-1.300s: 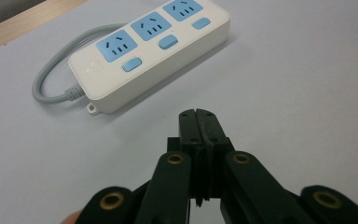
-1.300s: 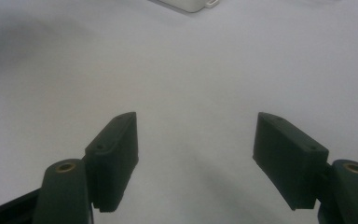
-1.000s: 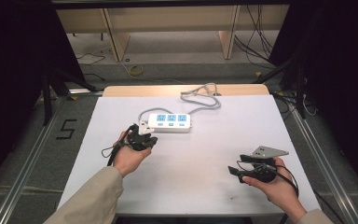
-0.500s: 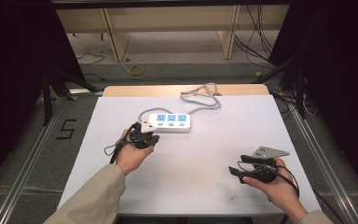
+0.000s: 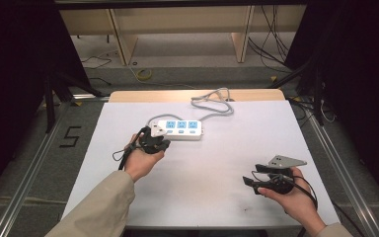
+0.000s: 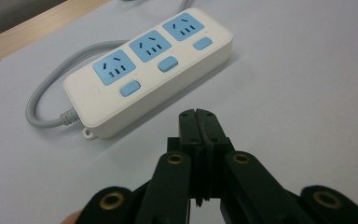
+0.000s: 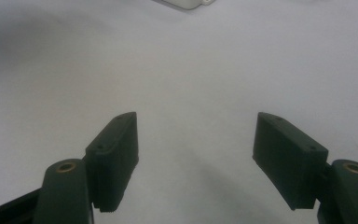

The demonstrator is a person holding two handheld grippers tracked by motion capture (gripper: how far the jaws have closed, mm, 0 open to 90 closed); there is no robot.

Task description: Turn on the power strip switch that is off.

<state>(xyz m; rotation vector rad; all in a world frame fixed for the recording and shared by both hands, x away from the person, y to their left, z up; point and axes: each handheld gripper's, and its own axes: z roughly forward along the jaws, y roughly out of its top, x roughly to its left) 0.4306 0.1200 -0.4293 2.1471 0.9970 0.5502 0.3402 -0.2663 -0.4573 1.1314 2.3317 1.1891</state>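
- Power strip (image 5: 180, 129), white with three blue sockets, lies near the far middle of the white table (image 5: 212, 197) in the high view, its grey cable (image 5: 212, 101) looping off toward the wooden far edge. The left gripper (image 5: 157, 143) hovers just beside the strip's near left end, while the right gripper (image 5: 252, 180) hangs well apart at the near right, seemingly parked out of the way.
- Left gripper view: the left gripper (image 6: 199, 122) has its jaws clenched together on nothing, tips aimed at the table just short of the power strip (image 6: 151, 67). Pressed into one narrow point, they look suited to poking one of the blue switches (image 6: 130, 87) rather than grasping the body.
- Right gripper view: the right gripper (image 7: 196, 158) stands released, jaws wide apart over bare table (image 7: 186, 70), with a corner of the power strip (image 7: 186, 3) at the top edge.
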